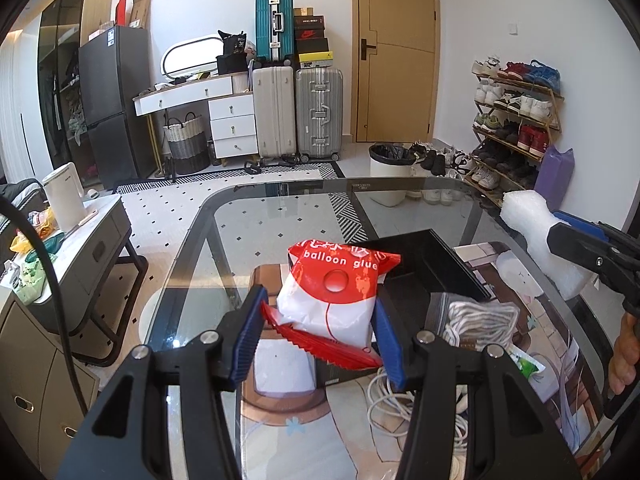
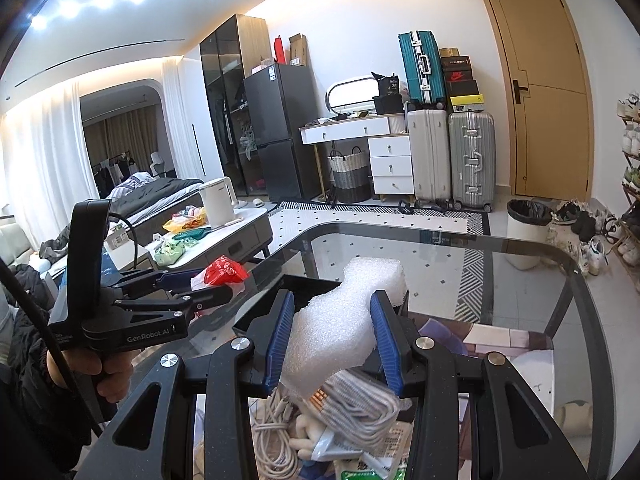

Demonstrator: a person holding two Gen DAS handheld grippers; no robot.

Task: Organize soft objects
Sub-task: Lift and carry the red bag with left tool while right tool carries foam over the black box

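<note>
Left tongs [image 1: 320,332] hide balloon glue packet [image 1: 332,292] sides; black box [image 1: 432,264] half-covered.

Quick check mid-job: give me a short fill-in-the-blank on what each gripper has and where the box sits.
1. The left gripper is shut on a red and white ____ printed "balloon glue".
2. The right gripper squeezes a white piece of ____.
3. The black box stands on a table whose top is made of ____.
4. The bundle of white cord lies on the table in a clear ____.

Missing words: packet; foam; glass; bag
</note>
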